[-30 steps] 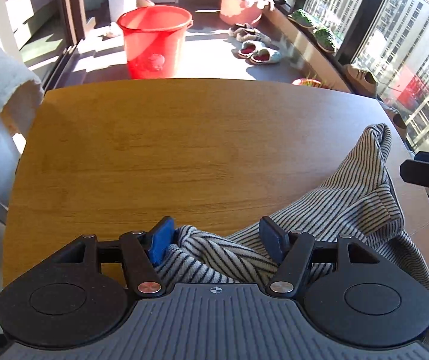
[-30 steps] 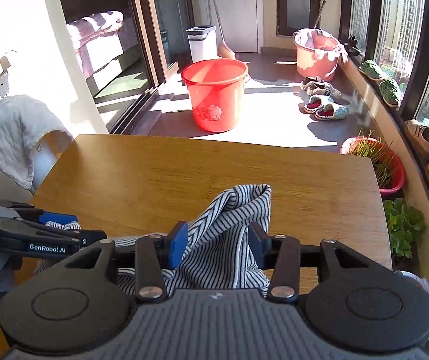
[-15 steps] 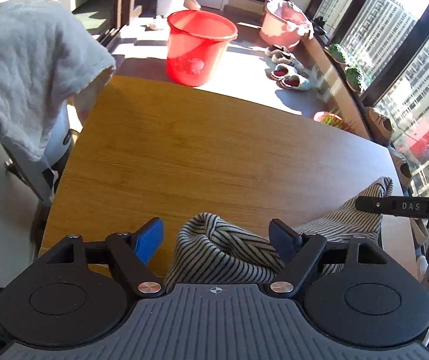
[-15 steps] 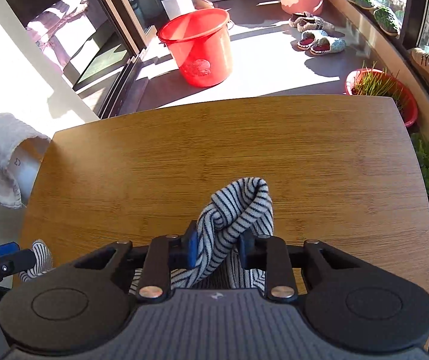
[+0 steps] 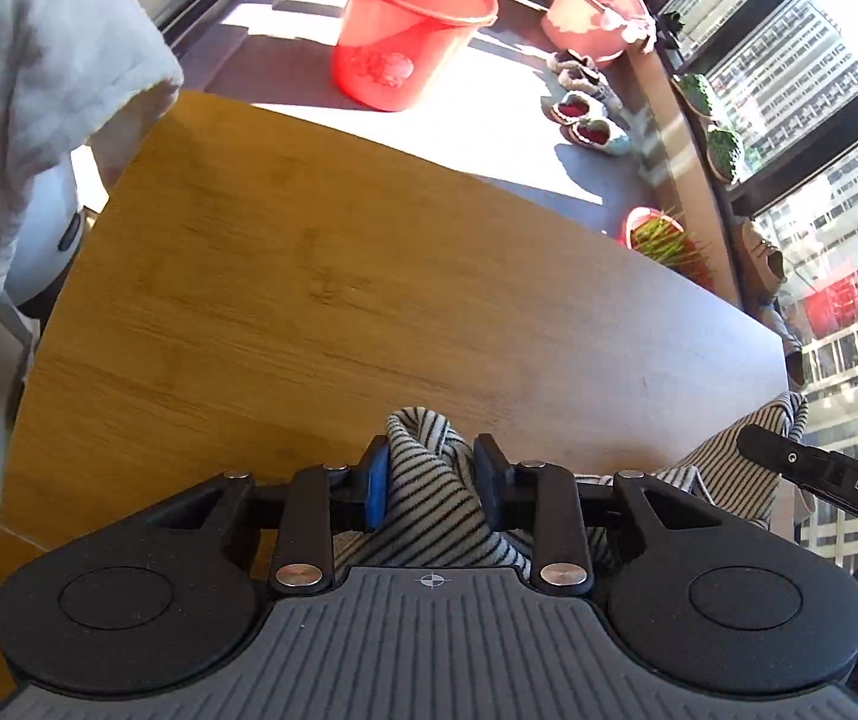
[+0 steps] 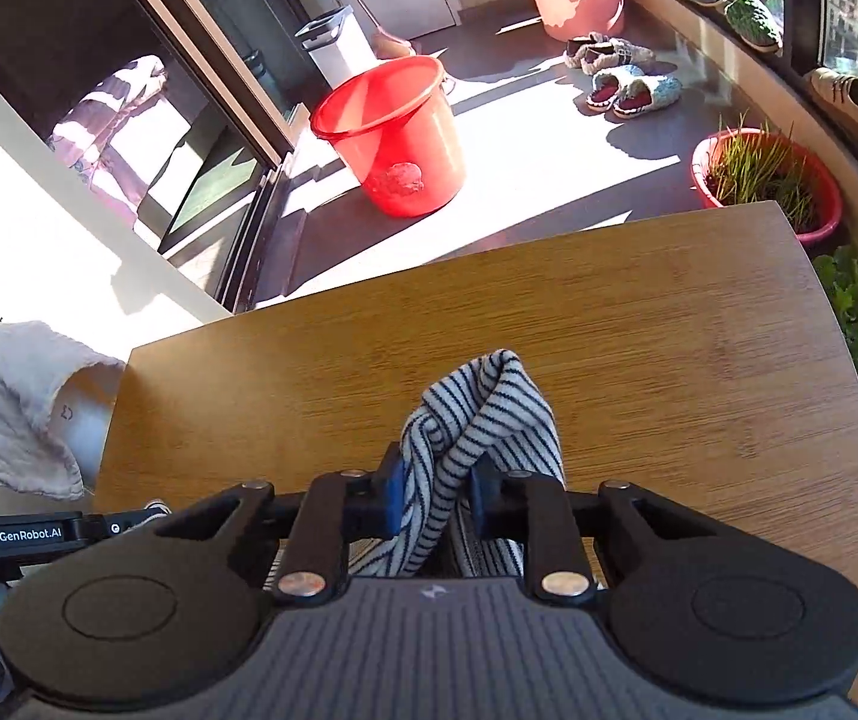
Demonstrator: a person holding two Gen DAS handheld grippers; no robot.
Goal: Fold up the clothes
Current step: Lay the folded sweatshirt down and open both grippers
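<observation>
Since the earlier frame our left gripper [image 5: 432, 483] has just closed on a bunch of the navy-and-white striped knit garment [image 5: 429, 501]; our right gripper [image 6: 435, 489], closing too, pinches another. It hangs at the wooden table's [image 6: 639, 324] near edge; no fold made yet.

The right gripper [image 5: 831, 474] body reads "DAS". The left gripper [image 6: 27, 535] carries a "GenRobot.AI" label
</observation>
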